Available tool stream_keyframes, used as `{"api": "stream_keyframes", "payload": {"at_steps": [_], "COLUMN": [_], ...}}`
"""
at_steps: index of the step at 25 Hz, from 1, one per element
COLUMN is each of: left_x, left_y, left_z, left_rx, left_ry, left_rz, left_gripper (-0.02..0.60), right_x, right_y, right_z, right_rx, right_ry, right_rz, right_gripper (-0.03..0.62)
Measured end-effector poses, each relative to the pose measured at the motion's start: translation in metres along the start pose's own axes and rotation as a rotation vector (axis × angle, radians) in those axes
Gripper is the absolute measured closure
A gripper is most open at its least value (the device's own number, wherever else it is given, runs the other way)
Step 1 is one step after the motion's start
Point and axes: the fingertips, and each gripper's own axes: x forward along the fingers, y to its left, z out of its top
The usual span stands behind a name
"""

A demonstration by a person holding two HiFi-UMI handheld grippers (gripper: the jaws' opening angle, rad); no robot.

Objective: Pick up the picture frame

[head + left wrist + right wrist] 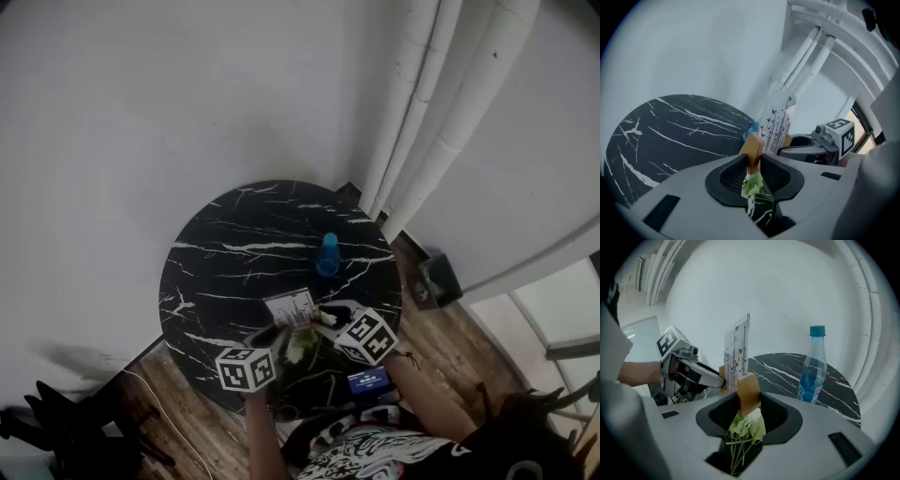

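The picture frame [291, 307] is a clear upright panel printed with small butterflies, with a wooden block foot at each lower end. Both grippers hold it over the near part of the round black marble table [234, 244]. My left gripper [753, 157] is shut on one wooden block [752, 149], and the panel [778, 119] rises just beyond it. The other block [749, 391] is clamped in my right gripper [749, 398], with the panel [737, 352] standing edge-on ahead. In the head view the left gripper [274, 335] and right gripper [323, 319] face each other at the frame's bottom edge.
A blue-capped water bottle [328, 255] [813, 364] stands on the table beyond the frame. Green leafy stems with white flowers [745, 427] lie beneath the grippers. White curtains [441, 112] hang at the back right. A dark box [439, 279] sits on the wooden floor to the right.
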Motion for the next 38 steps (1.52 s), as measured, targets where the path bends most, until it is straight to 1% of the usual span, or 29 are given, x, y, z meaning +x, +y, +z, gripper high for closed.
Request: {"api": "stream_keyframes", "payload": {"at_steps": [7,14,22,29,38], "left_x": [-0.004,-0.009,-0.019,-0.018,-0.017], "left_y": [-0.013,-0.024,-0.025,-0.023,-0.022], "left_z": [-0.012,-0.023,-0.027,-0.036,-0.032], "left_rx": [-0.034,-0.040,-0.066,-0.080,-0.093], "left_ry": [0.013,0.017,0.004,0.012,0.004], "left_rz": [-0.010,-0.024,-0.018,0.006,-0.006], "left_gripper": [0.481,0.482,0.482,0.482,0.483], "right_x": [-0.017,-0.029,-0.029,-0.026,-0.025], "right_y": [0.008,0.016,0.026,0.028,0.025], "right_z": [-0.011,-0.018,-0.019,-0.025,-0.022], "right_rx": [0.067,0.085,0.084,0.068,0.071], "right_ry": [-0.036,-0.035,-0.050,-0.024,-0.027], "right_rz": [-0.031,-0.029,-0.015,-0.009,-0.006], "right_gripper": [0.441,0.441,0.442,0.447,0.448]}}
